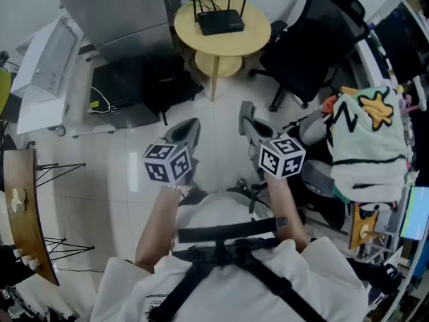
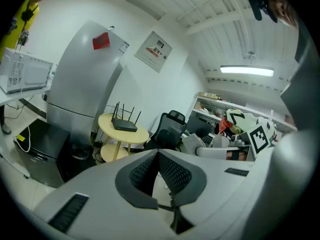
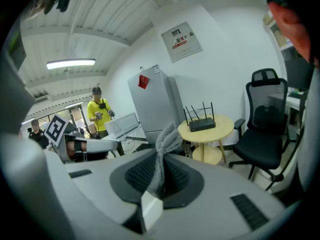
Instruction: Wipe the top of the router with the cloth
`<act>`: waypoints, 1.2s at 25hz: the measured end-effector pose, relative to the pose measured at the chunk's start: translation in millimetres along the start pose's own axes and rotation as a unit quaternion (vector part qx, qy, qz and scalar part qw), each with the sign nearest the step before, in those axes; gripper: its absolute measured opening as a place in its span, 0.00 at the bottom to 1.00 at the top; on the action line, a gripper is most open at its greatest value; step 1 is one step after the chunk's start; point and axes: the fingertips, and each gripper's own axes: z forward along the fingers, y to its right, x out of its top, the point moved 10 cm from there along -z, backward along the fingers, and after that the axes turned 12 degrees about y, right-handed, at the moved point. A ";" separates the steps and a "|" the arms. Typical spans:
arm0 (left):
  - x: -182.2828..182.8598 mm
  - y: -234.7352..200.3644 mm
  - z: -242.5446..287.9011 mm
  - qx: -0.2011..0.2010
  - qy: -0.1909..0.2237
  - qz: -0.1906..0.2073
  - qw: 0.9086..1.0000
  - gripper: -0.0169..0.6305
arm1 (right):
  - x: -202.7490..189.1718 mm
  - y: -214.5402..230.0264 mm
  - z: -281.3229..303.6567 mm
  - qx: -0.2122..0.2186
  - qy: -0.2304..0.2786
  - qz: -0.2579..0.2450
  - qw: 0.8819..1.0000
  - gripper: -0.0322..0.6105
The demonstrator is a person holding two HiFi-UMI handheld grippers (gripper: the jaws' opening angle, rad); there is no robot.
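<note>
Right claw (image 3: 161,160) is clamped on the grey cloth (image 3: 167,140), which stands up in a twisted tuft from between the ribbed pads. Left claw (image 2: 157,154) has its tips pressed together with nothing between them. From the head view I see both claws held out in the air in front of the person, side by side but apart from each other, and well short of the router (image 1: 220,23). That black router, its four antennas upright, sits on the round yellow desk (image 1: 190,32) ahead, and a smaller round shelf shows underneath the top. I make out a black office chair (image 1: 314,40) just to the right of the desk and a tall grey fridge (image 2: 82,79) with a red sticker to its left. Farther right lies a cluttered heap of fabric (image 1: 365,139). Through the right claw's camera I also see a person in a yellow shirt (image 3: 100,109) standing farther back in the room.
</note>
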 end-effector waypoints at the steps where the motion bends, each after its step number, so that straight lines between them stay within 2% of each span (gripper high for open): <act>1: 1.5 -3.3 -1.5 -0.001 -0.002 0.000 1.000 0.02 | -1.1 -2.7 1.7 -0.002 -0.001 0.001 1.000 0.11; 9: 12.6 -38.5 -15.8 -0.011 -0.020 0.000 1.000 0.02 | -9.6 -27.6 23.4 -0.025 0.004 0.017 1.000 0.11; 16: 22.6 -67.9 -17.4 -0.027 -0.037 0.005 0.999 0.02 | -17.9 -41.8 41.6 -0.044 0.040 0.075 0.995 0.10; 23: 33.7 -89.2 32.9 -0.021 -0.043 0.008 0.999 0.02 | -6.6 -8.1 89.8 -0.042 0.038 0.079 0.995 0.10; 30: 59.2 -112.6 129.7 -0.018 -0.050 0.012 0.999 0.02 | 30.9 60.7 166.7 -0.025 0.038 0.077 0.996 0.10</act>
